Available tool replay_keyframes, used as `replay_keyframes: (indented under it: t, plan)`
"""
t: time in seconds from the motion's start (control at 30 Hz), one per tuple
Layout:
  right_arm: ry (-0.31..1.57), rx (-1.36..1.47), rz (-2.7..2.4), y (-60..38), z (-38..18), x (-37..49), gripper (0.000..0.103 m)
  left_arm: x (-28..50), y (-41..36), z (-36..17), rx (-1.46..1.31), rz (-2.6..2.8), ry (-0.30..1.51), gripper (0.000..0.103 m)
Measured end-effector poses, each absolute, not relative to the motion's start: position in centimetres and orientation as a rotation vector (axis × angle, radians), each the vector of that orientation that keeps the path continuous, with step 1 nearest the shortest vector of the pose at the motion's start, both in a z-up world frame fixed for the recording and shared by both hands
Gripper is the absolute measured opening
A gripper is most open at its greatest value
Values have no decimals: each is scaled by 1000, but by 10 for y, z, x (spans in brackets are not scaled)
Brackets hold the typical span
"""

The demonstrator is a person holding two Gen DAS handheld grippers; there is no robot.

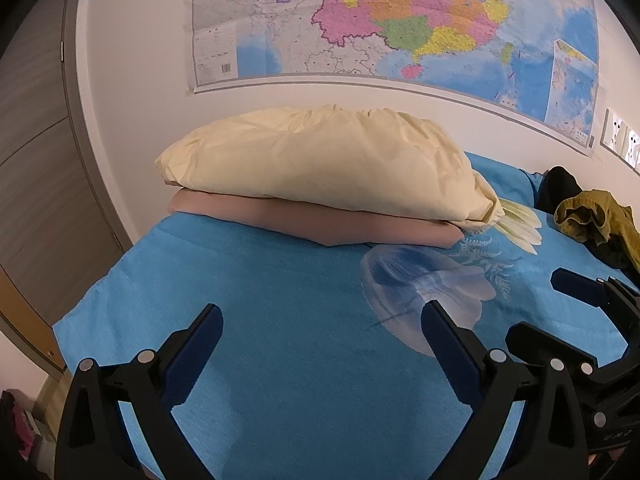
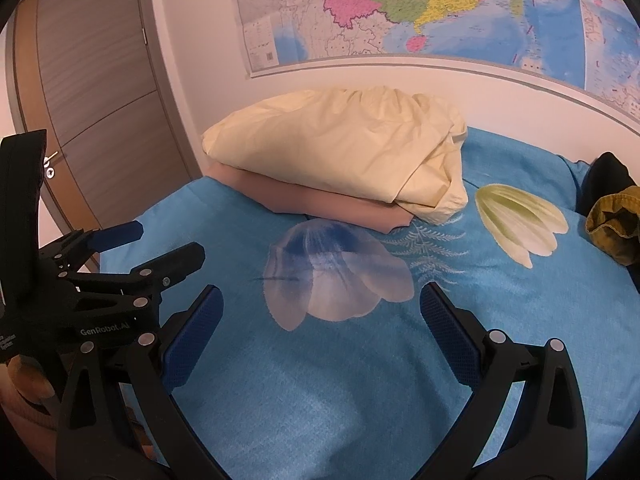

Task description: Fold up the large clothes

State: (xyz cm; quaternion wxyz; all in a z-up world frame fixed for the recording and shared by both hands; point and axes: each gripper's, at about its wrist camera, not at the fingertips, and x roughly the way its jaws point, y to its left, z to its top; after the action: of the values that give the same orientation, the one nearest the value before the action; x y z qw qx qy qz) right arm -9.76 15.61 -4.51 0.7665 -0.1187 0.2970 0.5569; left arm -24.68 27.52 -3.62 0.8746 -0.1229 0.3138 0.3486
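An olive-yellow garment [image 1: 600,220] lies crumpled with a black garment [image 1: 558,186] at the far right of the blue bed sheet [image 1: 280,300]. Both show at the right edge of the right wrist view, the olive one [image 2: 616,220] and the black one [image 2: 606,176]. My left gripper [image 1: 322,320] is open and empty above the sheet. My right gripper [image 2: 322,300] is open and empty, to the right of the left one. Each gripper shows in the other's view, the right [image 1: 568,312] and the left [image 2: 160,244].
A cream pillow [image 1: 328,164] lies on a folded pinkish blanket [image 1: 320,224] against the wall. A large map [image 1: 400,20] hangs above. A wooden door [image 2: 88,80] stands at the left. The bed's left edge [image 1: 92,300] is near my left gripper.
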Motion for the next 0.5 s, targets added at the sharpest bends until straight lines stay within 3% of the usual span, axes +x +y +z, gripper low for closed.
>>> replay_keyframes:
  t: [0.5]
  plan:
    - [650, -248, 1210, 153, -45, -101, 97, -247, 269, -37, -259, 720, 654, 96]
